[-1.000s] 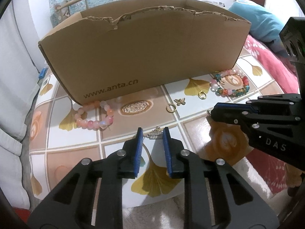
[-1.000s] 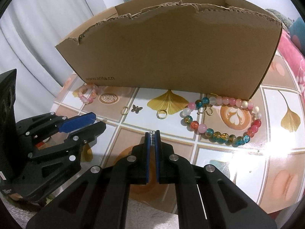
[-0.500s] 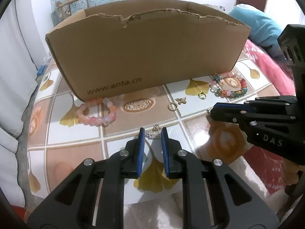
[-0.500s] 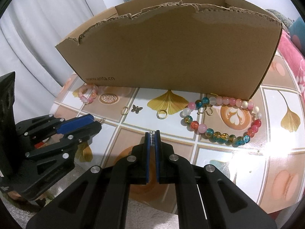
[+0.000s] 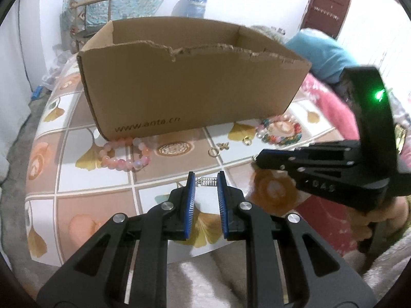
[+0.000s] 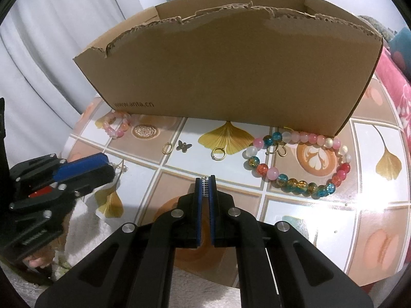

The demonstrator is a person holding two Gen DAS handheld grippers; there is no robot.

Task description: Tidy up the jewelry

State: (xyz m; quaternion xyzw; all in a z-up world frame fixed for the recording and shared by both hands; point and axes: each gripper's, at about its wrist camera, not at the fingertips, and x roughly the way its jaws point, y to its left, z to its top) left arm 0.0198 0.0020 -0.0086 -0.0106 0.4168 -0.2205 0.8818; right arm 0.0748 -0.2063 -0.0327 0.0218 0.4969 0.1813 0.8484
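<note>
Showing box [image 5: 195,95] interior only from left wrist view

I see a table [image 6: 380,236] with a tiled ginkgo-leaf top. A cardboard box [image 6: 231,71] stands toward its far edge. Before the box lie a pink bracelet [image 5: 123,154], two gold rings [image 6: 167,148], a butterfly charm [image 6: 184,145] and a multicolour bracelet [image 6: 295,164].

bright, even indoor light; glare whitens the table [image 6: 380,192] right of the right fingers; fisheye bends and darkens every edge; the left view is slightly soft.
</note>
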